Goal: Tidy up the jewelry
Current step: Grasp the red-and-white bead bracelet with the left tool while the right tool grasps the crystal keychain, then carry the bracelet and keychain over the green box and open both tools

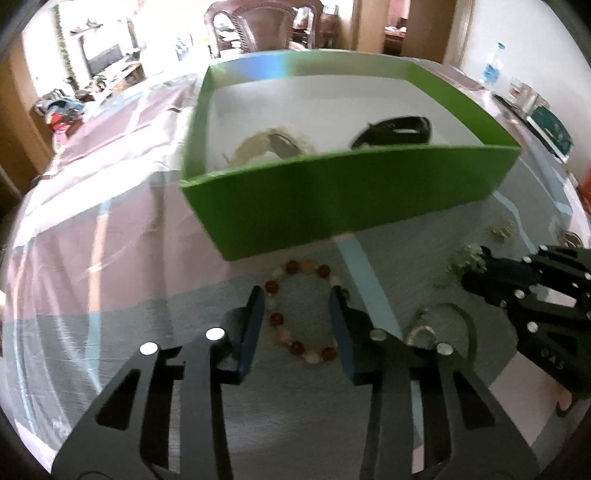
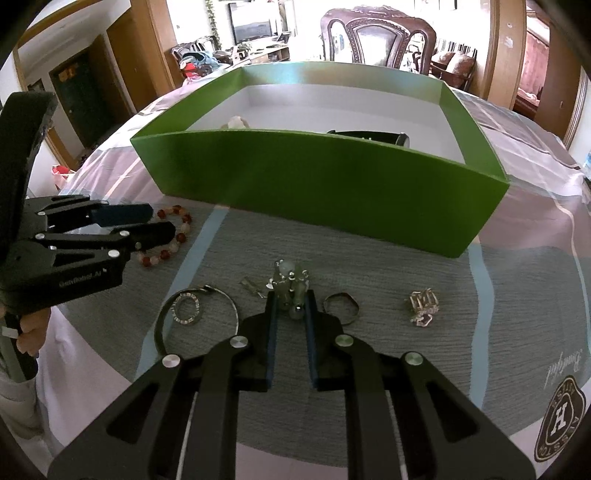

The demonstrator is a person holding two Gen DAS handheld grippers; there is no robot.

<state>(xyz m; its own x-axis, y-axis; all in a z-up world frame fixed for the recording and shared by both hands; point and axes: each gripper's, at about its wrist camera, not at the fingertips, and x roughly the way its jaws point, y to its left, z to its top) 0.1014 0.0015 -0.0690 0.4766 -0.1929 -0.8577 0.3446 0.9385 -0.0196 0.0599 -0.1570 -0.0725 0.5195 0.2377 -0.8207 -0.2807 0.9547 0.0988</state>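
Note:
A green box stands on the table with a black watch and a pale bracelet inside. My left gripper is open around a red and white bead bracelet that lies on the cloth. My right gripper is shut on a pale green bead bracelet, low over the cloth.
On the grey cloth lie a black choker with a ring pendant, a small metal ring, a crystal piece and a small clasp. A wooden chair stands behind the table.

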